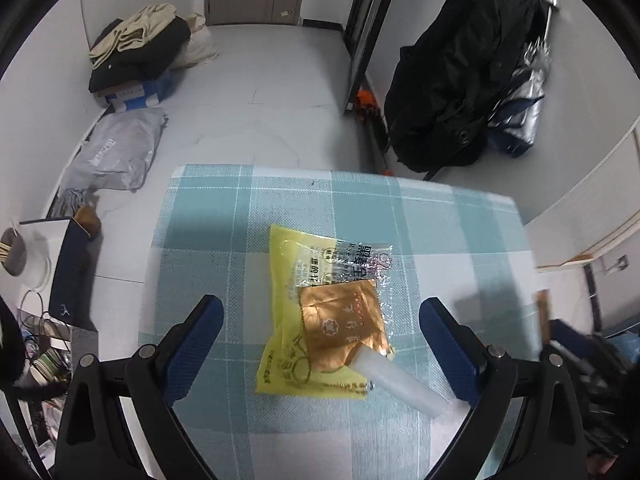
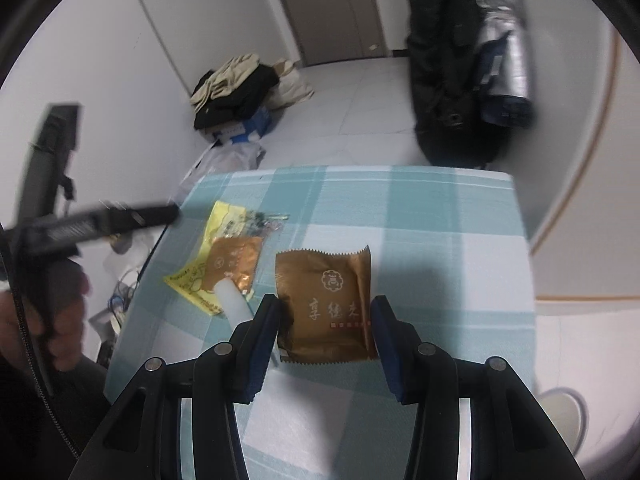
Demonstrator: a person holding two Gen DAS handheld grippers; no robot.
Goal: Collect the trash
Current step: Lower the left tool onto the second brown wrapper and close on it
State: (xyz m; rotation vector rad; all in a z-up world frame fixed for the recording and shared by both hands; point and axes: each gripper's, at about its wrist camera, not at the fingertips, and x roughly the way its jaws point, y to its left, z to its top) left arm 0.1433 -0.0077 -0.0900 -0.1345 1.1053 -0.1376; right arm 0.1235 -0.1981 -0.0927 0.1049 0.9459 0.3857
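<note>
In the left wrist view my left gripper (image 1: 324, 336) stands open above a small heap on the teal checked tablecloth (image 1: 224, 216). The heap is a yellow wrapper (image 1: 286, 360), a clear printed wrapper (image 1: 352, 260), a copper foil wrapper (image 1: 344, 324) and a white tube (image 1: 400, 380), all lying between the blue pads without touching them. In the right wrist view my right gripper (image 2: 326, 320) is shut on a brown foil wrapper (image 2: 326, 296), whose side edges are pinched by both pads. The same heap (image 2: 224, 256) lies to its left, with the left gripper (image 2: 100, 220) blurred beyond it.
The table's far edge (image 1: 320, 172) drops to a pale floor. A grey parcel bag (image 1: 116, 152) and a clothes pile on boxes (image 1: 136, 52) sit at the left. A black coat (image 1: 460, 80) hangs at the right. Cables and clutter (image 1: 44, 344) lie beside the table's left edge.
</note>
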